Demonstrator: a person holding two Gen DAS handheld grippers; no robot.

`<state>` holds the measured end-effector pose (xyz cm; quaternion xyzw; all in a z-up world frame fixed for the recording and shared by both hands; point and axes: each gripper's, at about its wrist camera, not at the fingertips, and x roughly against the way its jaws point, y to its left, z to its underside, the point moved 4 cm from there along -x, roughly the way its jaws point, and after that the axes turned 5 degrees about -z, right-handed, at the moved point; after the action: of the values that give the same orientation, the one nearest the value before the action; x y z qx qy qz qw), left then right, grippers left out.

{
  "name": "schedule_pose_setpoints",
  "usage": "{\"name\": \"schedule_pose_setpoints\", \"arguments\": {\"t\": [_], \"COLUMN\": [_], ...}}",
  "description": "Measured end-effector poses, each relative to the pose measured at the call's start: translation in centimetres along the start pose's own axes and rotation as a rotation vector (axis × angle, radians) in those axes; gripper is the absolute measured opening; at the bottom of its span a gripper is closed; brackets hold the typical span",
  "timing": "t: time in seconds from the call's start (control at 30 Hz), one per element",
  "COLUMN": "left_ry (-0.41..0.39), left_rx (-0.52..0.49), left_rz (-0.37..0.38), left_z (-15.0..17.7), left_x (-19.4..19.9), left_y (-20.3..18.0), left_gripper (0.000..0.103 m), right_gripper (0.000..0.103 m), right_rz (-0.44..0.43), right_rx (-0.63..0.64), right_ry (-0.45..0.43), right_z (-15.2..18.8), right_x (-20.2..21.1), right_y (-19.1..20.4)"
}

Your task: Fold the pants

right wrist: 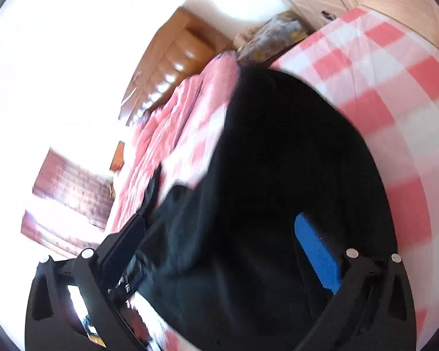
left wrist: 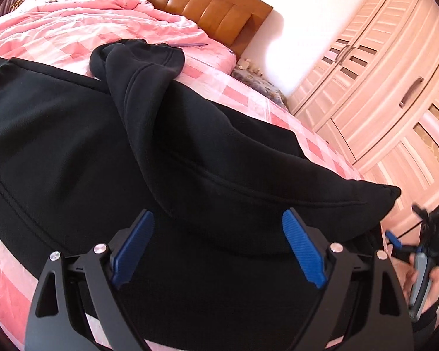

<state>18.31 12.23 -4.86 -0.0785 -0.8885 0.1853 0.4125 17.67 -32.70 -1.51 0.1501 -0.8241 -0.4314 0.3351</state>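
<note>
We see black pants (left wrist: pixel 108 152) spread on pink checked bedsheet (left wrist: pixel 237 87), one leg folded over other, cuff bunched toward wooden headboard (left wrist: pixel 207 3); left gripper (left wrist: pixel 218 245) above fabric, jaws spread, nothing held; right gripper (right wrist: pixel 219 251) jaws wide, pants between them, blurred; left view alone shows wardrobe (left wrist: pixel 389 93), pink quilt (left wrist: pixel 82 17); right view alone shows curtain (right wrist: pixel 73 187).

A bed (left wrist: pixel 248 93) is covered by a pink and white checked sheet, with a rumpled pink quilt (left wrist: pixel 82 20) piled near a brown padded headboard (left wrist: pixel 207 3). A pale wooden wardrobe (left wrist: pixel 380 87) is set beside the bed against a brightly lit white wall (left wrist: pixel 307 11).
</note>
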Motion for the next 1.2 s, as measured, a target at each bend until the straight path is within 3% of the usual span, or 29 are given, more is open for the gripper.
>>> {"name": "schedule_pose_setpoints", "arguments": {"t": [0.03,0.1,0.2,0.27,0.33,0.4,0.53,0.67,0.7,0.73,0.77,0.83,0.93,1.0,1.07,1.13,1.2], "left_ry": [-0.002,-0.005,-0.003,-0.005,-0.016,-0.024,-0.019,0.062,0.093,0.145,0.162,0.106,-0.172,-0.256,-0.294,-0.282,-0.238], "left_rx": [0.001,0.001,0.008,0.025,0.048,0.064,0.089,0.203,0.197,0.168,0.154,0.168,0.104,0.11,0.083,0.066,0.018], "left_rz": [0.002,-0.014,-0.024,-0.043,-0.038,-0.036,-0.051,-0.1,-0.113,-0.129,-0.142,-0.041,0.124,0.276,0.279,0.249,0.147], "left_z": [-0.1,-0.4,-0.6,-0.9,-1.1,-1.6,-3.0,-4.6,-5.2,-6.0,-7.1,-10.1,-15.8,-17.9,-17.6,-15.2,-10.5], "left_x": [-0.1,-0.2,-0.4,-0.3,0.1,0.6,0.2,-2.6,-3.6,-5.0,-5.7,-5.0,1.4,5.3,7.5,8.2,7.8], "left_y": [0.0,0.1,0.5,1.0,1.4,1.6,2.1,3.5,3.5,3.2,2.9,1.7,-1.9,-3.1,-3.0,-1.4,1.0], "left_gripper": [0.09,0.091,0.092,0.092,0.092,0.092,0.094,0.09,0.058,0.004,0.007,0.007,0.007,0.007,0.007,0.008,0.009], "right_gripper": [0.099,0.099,0.099,0.077,0.035,0.018,0.016,0.016,0.016,0.016,0.016,0.016,0.016,0.016,0.016,0.016,0.016], "right_rz": [-0.009,0.054,0.067,0.061,0.084,0.091,0.086,0.084,0.072,0.062,0.052,0.017,-0.07,-0.131,-0.17,-0.177,-0.129], "right_rx": [-0.007,-0.038,-0.087,-0.06,-0.039,-0.047,0.053,0.191,0.191,0.178,0.165,0.116,0.104,0.121,0.124,0.159,0.168], "right_ry": [-0.025,-0.027,0.021,-0.018,-0.021,-0.023,-0.122,-0.153,-0.151,-0.15,-0.15,-0.16,-0.246,-0.3,-0.316,-0.287,-0.201], "right_z": [-1.0,-2.0,-2.6,-3.3,-3.7,-3.4,-1.7,-0.9,-1.4,-2.0,-2.4,-2.8,-3.5,-3.4,-2.3,0.1,3.8], "right_x": [-0.7,-2.3,-5.0,-5.6,-6.1,-6.2,-3.8,-1.8,-1.8,-1.8,-1.8,-1.3,2.0,4.2,5.8,6.8,6.5], "right_y": [0.1,-0.4,-0.9,-0.5,-0.3,-0.9,0.8,2.7,2.9,3.0,3.0,2.8,3.4,3.4,2.8,1.6,-0.5]}}
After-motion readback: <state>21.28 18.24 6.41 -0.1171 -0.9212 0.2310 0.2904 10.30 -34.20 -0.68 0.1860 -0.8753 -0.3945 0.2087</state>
